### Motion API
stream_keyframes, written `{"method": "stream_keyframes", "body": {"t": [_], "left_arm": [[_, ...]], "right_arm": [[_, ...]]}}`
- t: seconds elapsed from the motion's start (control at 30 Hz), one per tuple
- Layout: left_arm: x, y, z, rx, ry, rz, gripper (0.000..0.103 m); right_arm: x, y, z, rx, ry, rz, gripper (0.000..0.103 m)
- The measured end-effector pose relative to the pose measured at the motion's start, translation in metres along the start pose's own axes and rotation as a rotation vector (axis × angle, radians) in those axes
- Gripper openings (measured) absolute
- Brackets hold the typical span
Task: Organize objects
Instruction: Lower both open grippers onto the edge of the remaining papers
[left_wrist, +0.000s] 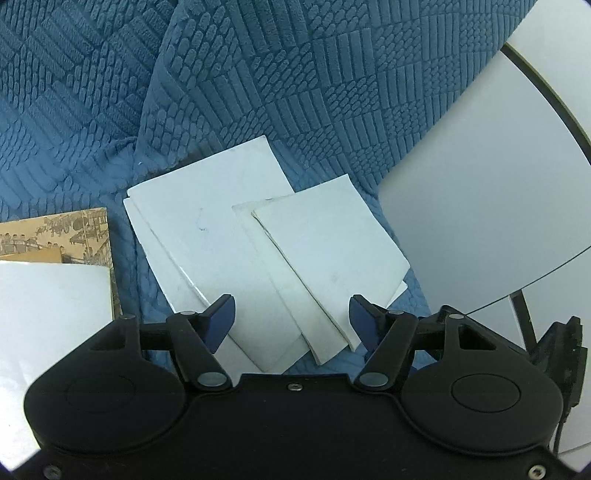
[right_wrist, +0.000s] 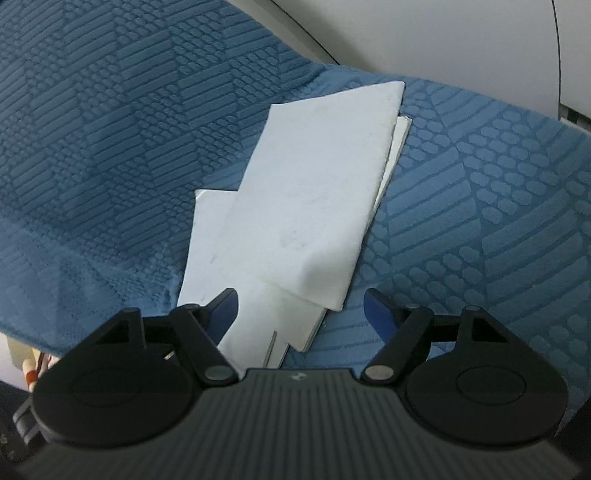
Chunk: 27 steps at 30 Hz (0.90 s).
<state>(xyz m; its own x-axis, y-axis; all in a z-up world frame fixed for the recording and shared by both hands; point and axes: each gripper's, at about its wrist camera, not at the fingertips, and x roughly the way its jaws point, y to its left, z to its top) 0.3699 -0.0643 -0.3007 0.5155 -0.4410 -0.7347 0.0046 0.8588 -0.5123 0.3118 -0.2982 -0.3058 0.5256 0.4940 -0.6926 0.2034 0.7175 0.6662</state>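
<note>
Only leftward, a patterned brown booklet (left_wrist: 74, 236)

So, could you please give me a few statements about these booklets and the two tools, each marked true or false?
1. The white booklets lie on a blue textured blanket. True.
2. The left tool is clamped shut on a booklet. False: its jaws stand apart, gripping nothing.
3. The booklets overlap one another. True.
4. The right tool holds a red cup. False: it holds nothing.
5. An illustrated brown book lies left of the booklets. True.
</note>
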Motion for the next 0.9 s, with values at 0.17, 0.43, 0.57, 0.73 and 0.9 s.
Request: {"method": "stream_keyframes", "body": {"t": [0.17,0.43,0.57,0.73,0.9], "left_arm": [[-0.003,0.000,0.001,-0.007,-0.003,-0.011,0.065],[-0.005,0.004,0.000,-0.019,-0.008,-0.002,0.065],[-0.010,0.007,0.002,-0.032,-0.021,-0.009,0.065],[-0.016,0.009,0.004,-0.047,-0.032,-0.017,0.065],[-0.019,0.010,0.005,-0.053,-0.035,-0.023,0.065]], "right_arm": [[0.007,0.001,0.004,-0.023,-0.022,-0.016,0.077],[0.011,-0.005,0.010,0.034,-0.023,0.022,0.077],[0.014,-0.013,0.012,0.116,-0.014,0.089,0.078],[0.014,-0.012,0.014,0.151,-0.026,0.188,0.078],[0.015,-0.012,0.019,0.170,-0.045,0.199,0.078]]}}
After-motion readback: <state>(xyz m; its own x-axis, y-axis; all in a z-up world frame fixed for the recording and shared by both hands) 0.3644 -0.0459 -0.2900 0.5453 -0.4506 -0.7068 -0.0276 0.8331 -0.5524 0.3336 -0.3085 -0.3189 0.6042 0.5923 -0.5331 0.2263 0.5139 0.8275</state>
